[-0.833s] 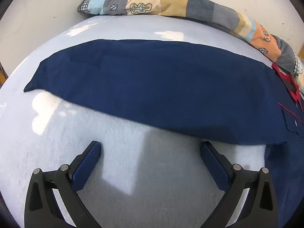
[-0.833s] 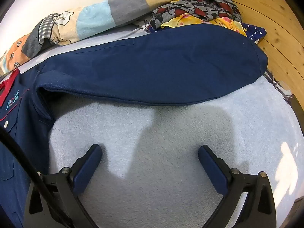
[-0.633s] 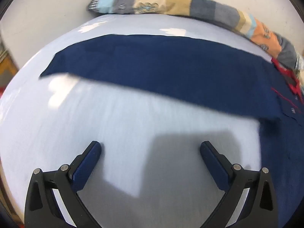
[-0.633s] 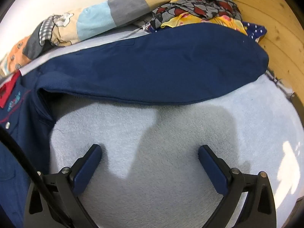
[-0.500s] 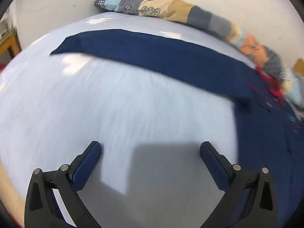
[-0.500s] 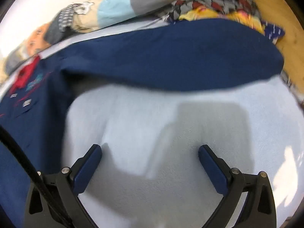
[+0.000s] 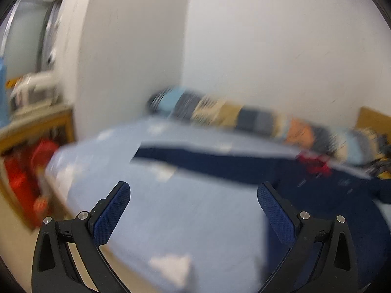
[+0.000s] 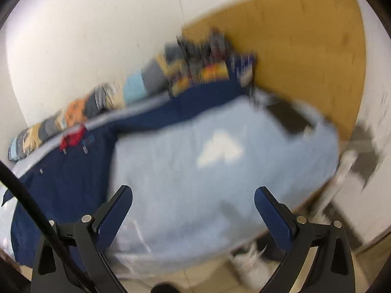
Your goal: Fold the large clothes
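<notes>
While both views are smeared by blur, the navy shirt shows lying flat on the pale blue bed, its sleeves stretched along the far edge beside the patchwork bolster at the wall. Left tongs and right tongs gape wide, each holding nothing, above the bed's near edge.
</notes>
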Tool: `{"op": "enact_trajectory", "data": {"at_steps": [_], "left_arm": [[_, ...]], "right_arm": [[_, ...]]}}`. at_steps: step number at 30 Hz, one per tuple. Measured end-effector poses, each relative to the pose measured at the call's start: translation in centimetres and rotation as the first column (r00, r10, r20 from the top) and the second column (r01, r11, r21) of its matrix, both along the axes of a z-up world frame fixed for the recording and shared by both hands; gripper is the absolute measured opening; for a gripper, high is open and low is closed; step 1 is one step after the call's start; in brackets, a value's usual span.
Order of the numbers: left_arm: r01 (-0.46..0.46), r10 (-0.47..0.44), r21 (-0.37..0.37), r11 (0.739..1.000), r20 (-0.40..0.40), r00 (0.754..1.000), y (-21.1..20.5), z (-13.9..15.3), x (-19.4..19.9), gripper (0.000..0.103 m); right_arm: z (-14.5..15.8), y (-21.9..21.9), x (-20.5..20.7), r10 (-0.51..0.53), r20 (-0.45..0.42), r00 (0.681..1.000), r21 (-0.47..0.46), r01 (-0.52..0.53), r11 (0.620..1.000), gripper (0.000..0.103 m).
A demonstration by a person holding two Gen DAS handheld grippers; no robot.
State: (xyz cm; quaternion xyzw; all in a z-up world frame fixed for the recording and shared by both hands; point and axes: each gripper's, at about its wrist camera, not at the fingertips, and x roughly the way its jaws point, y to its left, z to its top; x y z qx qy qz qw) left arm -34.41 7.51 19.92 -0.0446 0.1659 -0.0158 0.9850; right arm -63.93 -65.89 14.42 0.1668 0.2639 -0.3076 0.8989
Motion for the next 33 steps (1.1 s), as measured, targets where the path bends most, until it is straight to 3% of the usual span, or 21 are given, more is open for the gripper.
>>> {"op": "enact_trajectory", "data": {"at_steps": [5,8,11,14,16,21,23,26,33], "left_arm": [[0.225,-0.222,-0.014,0.974,0.127,0.967,-8.0,6.8,-1.5,0.103],[0.343,-0.335,-0.054,0.938,0.127,0.934,-11.6,8.5,-2.3,0.103],[0.423,-0.417,-0.109,0.900,0.069,0.906,-17.5,8.6,-1.6,0.103],[0.408,-0.417,-0.126,0.904,-0.049,0.908,-23.2,6.0,-0.5,0.103],[0.379,-0.394,-0.123,0.917,-0.145,0.908,-25.8,3.6,0.8,0.103],[0.280,-0.267,0.031,0.959,-0.223,0.938,-26.5,-6.3,1.7,0.103],[0.286,-0.257,0.077,0.955,-0.265,0.929,-26.9,-8.0,2.5,0.103],[0.293,-0.260,0.065,0.954,-0.308,0.915,-27.6,-9.2,3.4,0.103],[0.301,-0.244,0.120,0.946,-0.344,0.907,-28.8,-9.7,4.8,0.103]], "right_arm": [[12.4,6.7,3.1,0.162,0.154,0.975,-0.248,-0.121,0.961,0.102],[17.0,11.3,6.4,0.322,0.217,0.922,-0.295,-0.252,0.921,0.102],[18.6,16.9,10.9,0.438,0.220,0.872,-0.318,-0.360,0.877,0.103],[17.2,22.6,16.5,0.492,0.158,0.856,-0.289,-0.436,0.852,0.103],[14.8,25.8,20.7,0.487,0.086,0.869,-0.242,-0.456,0.856,0.103],[6.3,28.4,24.7,0.458,-0.043,0.888,-0.190,-0.457,0.869,0.103],[2.9,27.3,25.0,0.475,-0.087,0.875,-0.136,-0.483,0.865,0.103],[0.4,26.4,25.9,0.506,-0.119,0.854,-0.041,-0.513,0.857,0.103],[-1.9,24.9,26.9,0.508,-0.133,0.851,0.041,-0.508,0.861,0.103]]}}
